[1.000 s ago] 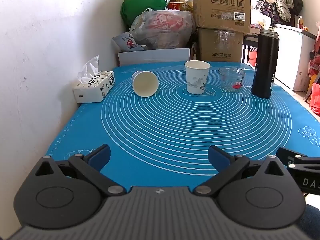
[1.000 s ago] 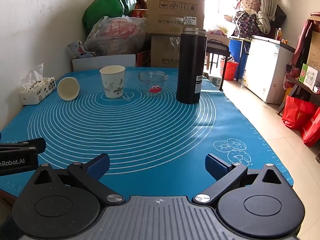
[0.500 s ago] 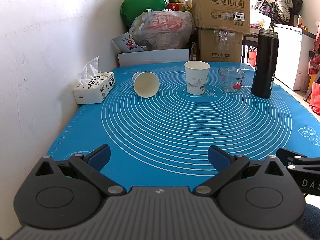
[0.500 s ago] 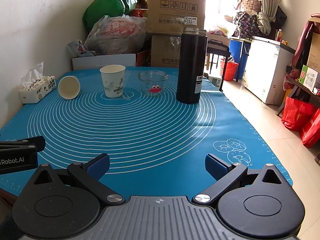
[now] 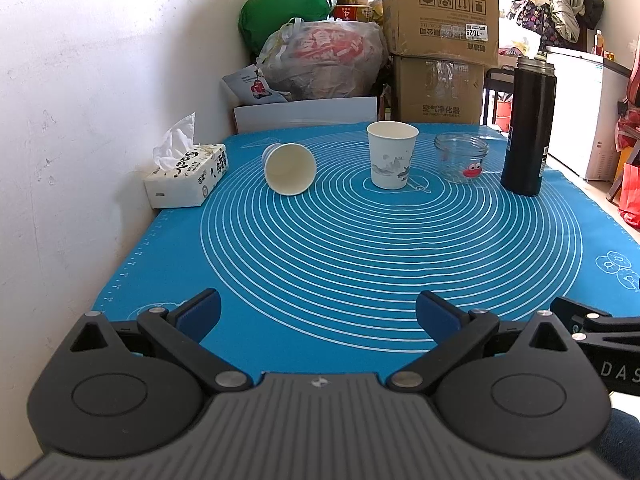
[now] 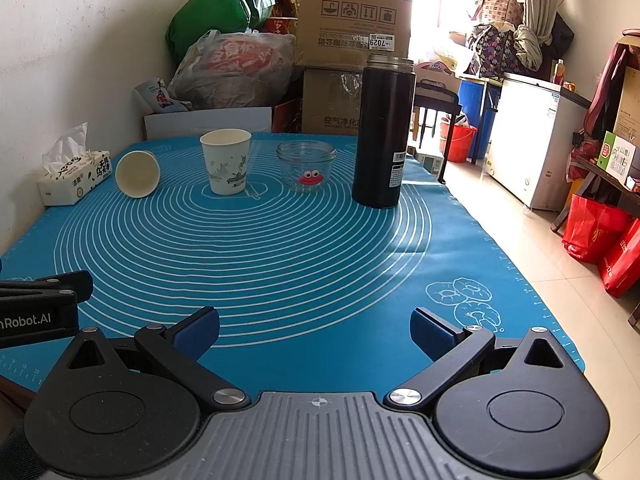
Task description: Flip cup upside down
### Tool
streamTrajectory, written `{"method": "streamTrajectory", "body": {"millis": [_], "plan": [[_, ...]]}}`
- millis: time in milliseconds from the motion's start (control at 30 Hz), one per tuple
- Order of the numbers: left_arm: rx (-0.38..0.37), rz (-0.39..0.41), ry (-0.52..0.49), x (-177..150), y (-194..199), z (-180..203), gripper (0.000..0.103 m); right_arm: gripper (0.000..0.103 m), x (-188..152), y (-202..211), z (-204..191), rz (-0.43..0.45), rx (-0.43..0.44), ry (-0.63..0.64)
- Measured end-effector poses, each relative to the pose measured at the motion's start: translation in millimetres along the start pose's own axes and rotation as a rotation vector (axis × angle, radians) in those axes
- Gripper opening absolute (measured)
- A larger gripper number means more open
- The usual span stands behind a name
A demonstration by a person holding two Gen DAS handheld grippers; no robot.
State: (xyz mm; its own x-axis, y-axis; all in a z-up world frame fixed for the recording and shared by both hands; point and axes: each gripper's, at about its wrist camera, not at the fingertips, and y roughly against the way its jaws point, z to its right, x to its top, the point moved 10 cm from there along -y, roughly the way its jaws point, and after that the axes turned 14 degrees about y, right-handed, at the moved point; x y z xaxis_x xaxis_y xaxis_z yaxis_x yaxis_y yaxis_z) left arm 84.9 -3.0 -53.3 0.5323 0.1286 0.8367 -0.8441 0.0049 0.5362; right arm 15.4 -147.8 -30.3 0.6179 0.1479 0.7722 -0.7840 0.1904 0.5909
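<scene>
A white paper cup [image 5: 391, 155] [image 6: 225, 161] stands upright, mouth up, at the far middle of the blue mat [image 5: 360, 248]. A second paper cup [image 5: 289, 168] [image 6: 137, 173] lies on its side to its left, mouth facing me. My left gripper [image 5: 318, 314] is open and empty over the mat's near edge. My right gripper [image 6: 315, 330] is open and empty, also near the front edge, to the right of the left one. Both are far from the cups.
A glass jar [image 5: 461, 157] [image 6: 307, 166] and a tall black flask [image 5: 527, 126] [image 6: 385, 132] stand right of the upright cup. A tissue box [image 5: 186, 174] sits at the far left by the white wall. Boxes and bags [image 5: 440, 32] pile behind the table.
Both grippers have crept slightly forward and stay open. The cups have not moved.
</scene>
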Motion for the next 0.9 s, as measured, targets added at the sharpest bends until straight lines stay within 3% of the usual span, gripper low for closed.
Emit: {"method": "streamTrajectory", "body": {"millis": [900], "plan": [[-0.001, -0.002, 0.004, 1.8, -0.1, 1.2, 0.102, 0.103, 1.8, -0.5, -1.2, -0.003, 0.000, 0.004]]}}
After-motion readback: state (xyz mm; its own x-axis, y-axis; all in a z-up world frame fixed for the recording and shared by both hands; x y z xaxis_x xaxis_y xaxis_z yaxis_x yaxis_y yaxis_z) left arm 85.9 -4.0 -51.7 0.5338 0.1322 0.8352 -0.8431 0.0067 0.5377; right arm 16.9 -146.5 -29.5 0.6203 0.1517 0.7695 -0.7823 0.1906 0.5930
